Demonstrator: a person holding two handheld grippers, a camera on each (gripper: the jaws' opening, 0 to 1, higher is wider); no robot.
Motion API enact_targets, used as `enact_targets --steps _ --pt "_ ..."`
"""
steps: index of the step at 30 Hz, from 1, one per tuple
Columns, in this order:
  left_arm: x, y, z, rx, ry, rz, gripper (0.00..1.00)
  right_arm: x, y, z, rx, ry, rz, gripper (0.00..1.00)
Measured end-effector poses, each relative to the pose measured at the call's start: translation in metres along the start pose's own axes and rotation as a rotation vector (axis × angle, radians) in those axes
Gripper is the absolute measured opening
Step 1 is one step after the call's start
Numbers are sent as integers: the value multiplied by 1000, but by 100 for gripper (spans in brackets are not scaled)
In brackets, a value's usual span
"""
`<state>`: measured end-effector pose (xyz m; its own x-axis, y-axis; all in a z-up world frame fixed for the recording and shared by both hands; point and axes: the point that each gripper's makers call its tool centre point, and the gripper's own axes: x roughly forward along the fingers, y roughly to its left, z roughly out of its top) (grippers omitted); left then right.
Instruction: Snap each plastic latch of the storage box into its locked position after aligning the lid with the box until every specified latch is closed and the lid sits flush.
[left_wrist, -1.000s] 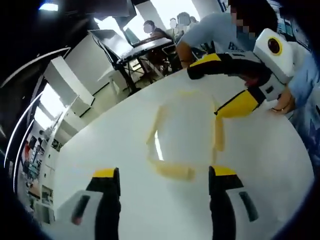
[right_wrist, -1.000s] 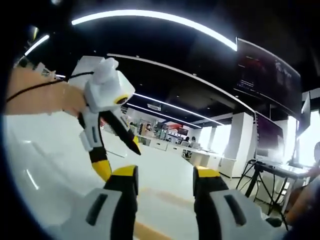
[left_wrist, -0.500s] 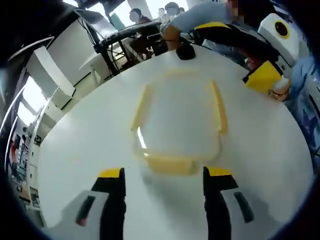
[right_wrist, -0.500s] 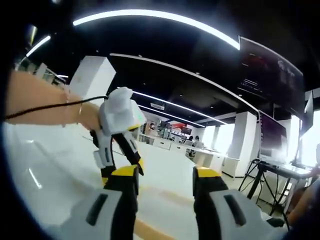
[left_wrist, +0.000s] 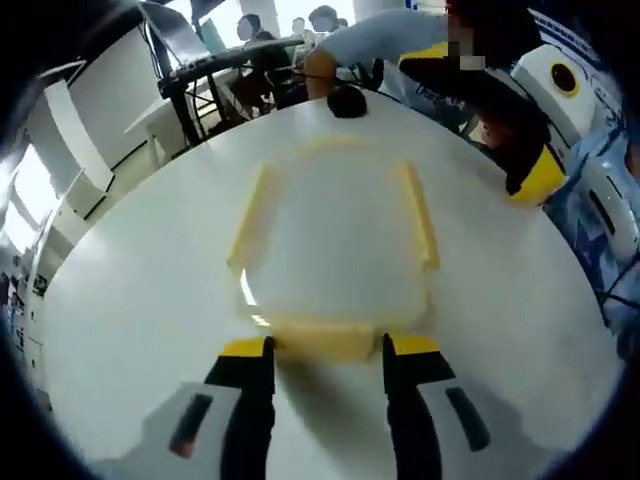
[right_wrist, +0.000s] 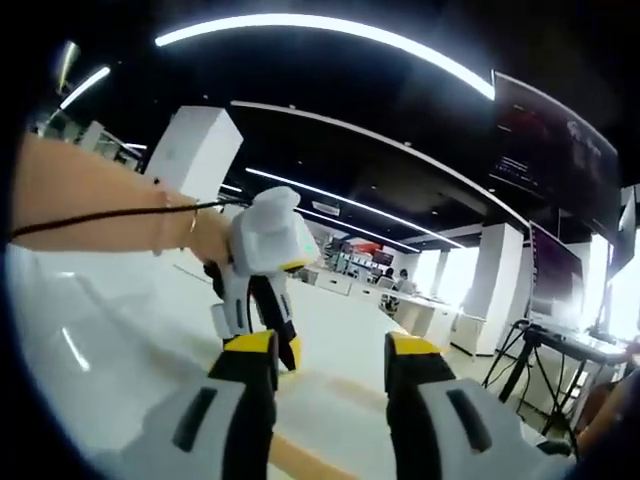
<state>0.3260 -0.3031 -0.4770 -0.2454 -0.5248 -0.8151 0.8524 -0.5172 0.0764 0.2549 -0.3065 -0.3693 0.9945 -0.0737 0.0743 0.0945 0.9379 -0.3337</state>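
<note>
In the left gripper view, the left gripper (left_wrist: 325, 347) holds its fingers wide, straddling the near yellow plastic latch (left_wrist: 322, 338) of the clear, yellow-trimmed storage box (left_wrist: 335, 235), which sits mid-way across the round white table (left_wrist: 130, 290), seemingly lined up to press it shut. In the right gripper view, the right gripper (right_wrist: 330, 350) waits low over the table with its fingers parted and empty.

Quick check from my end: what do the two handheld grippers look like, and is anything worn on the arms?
Both grippers have black jaws capped in yellow on pale grey bases, each base with a dark slot. The left gripper and the right gripper match. Seen from the right gripper view, the left gripper has a white body, and a thin black cable runs along the bare forearm, with a thin band at the wrist. No sleeve shows there.
</note>
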Motion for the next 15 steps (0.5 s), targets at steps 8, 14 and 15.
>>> enact_targets --steps 8,14,15 --pt "-2 2 -5 -54 -1 38 38 1 2 -1 5 1 7 42" --pt "-6 -4 -11 -85 27 60 38 1 4 -2 2 6 12 42" --pt "-6 -6 -12 -90 31 64 38 1 4 -2 1 6 13 42"
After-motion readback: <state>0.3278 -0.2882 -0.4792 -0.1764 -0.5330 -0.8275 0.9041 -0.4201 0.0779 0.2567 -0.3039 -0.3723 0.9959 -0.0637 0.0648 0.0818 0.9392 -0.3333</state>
